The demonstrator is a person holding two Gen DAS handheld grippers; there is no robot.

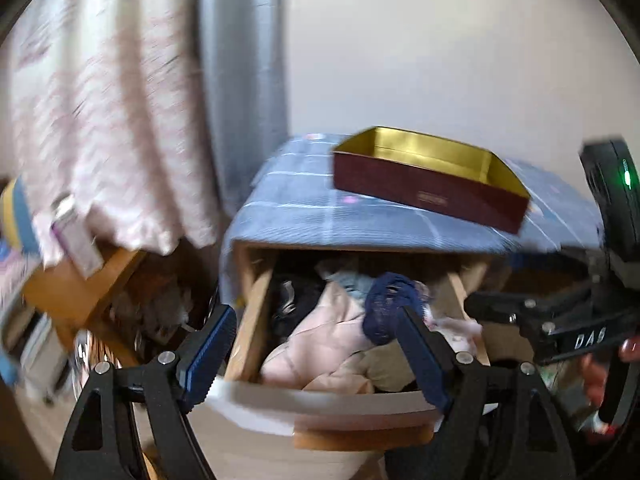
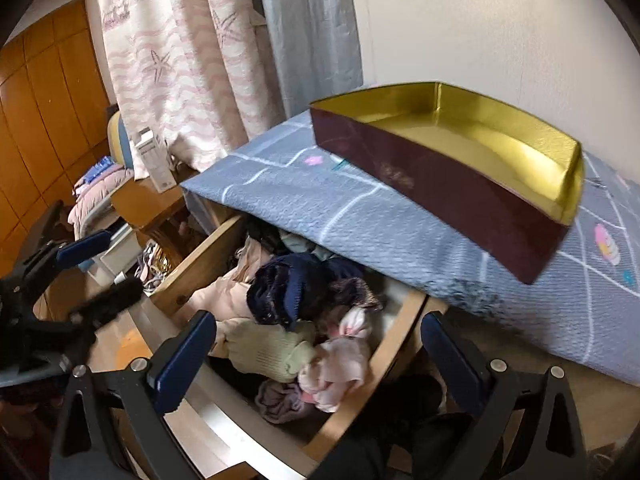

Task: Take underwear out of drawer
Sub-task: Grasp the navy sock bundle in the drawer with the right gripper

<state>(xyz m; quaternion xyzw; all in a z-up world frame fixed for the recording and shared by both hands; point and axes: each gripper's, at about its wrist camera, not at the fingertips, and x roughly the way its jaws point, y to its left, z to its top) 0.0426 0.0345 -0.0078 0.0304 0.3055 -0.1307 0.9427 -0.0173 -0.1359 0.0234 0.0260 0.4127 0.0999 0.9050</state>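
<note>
- A maroon box [image 2: 460, 196] with a gold inside sits on a grey-blue quilt [image 2: 360, 216] in the upper right of the right wrist view, its near edge hanging over the open drawer [image 2: 188, 276].
- Pink-patterned curtains [image 2: 180, 60] hang at upper left, with a wooden side table [image 2: 140, 200] below them.
- The drawer is packed with clothes; navy lace underwear [image 1: 390, 308] lies on top at the middle of the left wrist view, against a pink garment [image 1: 328, 336].
- The left gripper [image 1: 316, 344] points down into the drawer, jaws apart, nothing pinched; its right finger overlaps the underwear in the picture, but I cannot tell if it touches.
- The right gripper [image 2: 316, 352] hovers above the drawer's near corner, jaws wide and empty.
</note>
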